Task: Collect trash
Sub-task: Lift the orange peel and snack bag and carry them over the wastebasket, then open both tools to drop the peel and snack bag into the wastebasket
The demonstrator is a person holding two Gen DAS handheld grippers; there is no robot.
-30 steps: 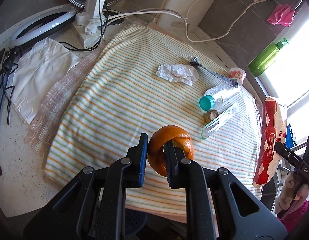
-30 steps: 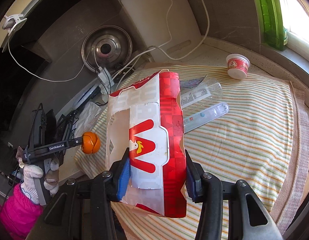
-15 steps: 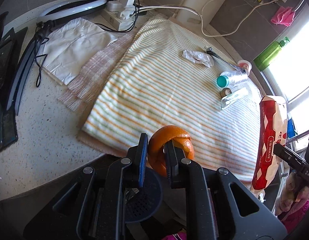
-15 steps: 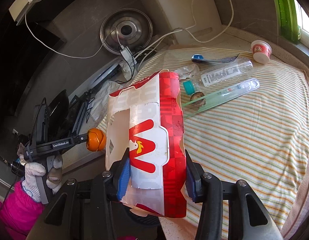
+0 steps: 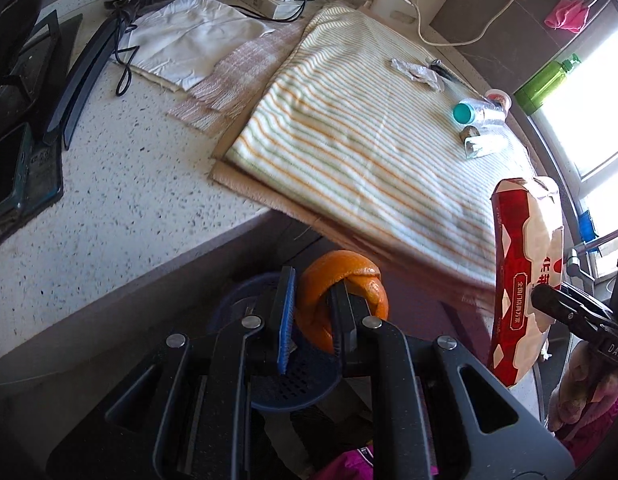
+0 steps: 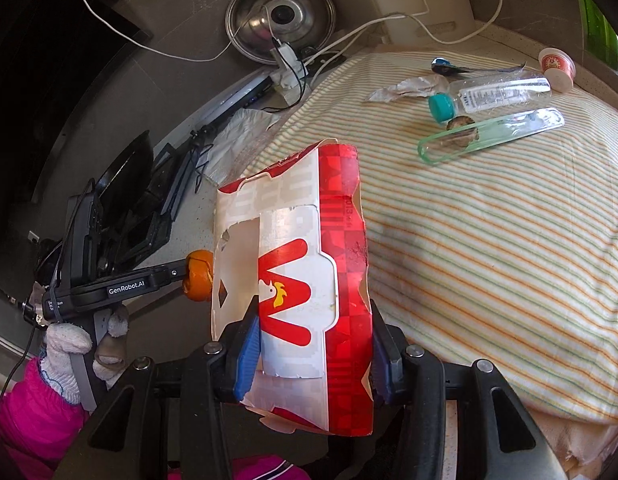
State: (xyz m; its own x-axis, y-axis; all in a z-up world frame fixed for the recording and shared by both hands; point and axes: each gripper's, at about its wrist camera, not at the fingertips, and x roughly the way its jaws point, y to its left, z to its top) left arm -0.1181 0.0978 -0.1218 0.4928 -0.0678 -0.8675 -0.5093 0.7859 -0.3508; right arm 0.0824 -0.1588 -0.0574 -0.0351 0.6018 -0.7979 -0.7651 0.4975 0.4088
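Orange peel (image 5: 341, 296), curled up like a ball, low in the middle of the left wrist view. Pinched tight by the left gripper (image 5: 313, 312), jaws nearly shut, one black finger poked inside the curl and the blue pad pressed on the outside. Right under the peel, a dark blue basket with holes (image 5: 297, 380), down past the edge of the counter. Same peel seen small at the middle left of the right wrist view, at the tip of the left gripper (image 6: 189, 276), with a gloved hand (image 6: 81, 344) and a pink sleeve below it.

Red and white paper box (image 6: 301, 280), squashed flat and torn, in the middle of the right wrist view. Squeezed from both sides by the right gripper (image 6: 313, 348), jaws about half open with the box between the blue pads. Same box at the right edge of the left wrist view (image 5: 525, 272), standing tall.

Further off, a striped cloth (image 6: 489, 240) on the speckled counter (image 5: 121, 200). On the cloth, upper right: a clear bottle with a teal cap (image 6: 489, 94), a crumpled wrapper (image 6: 405, 88), a clear green case (image 6: 493, 132) with a small brown lump (image 6: 463, 126) touching it, and a little red cup (image 6: 557, 64).
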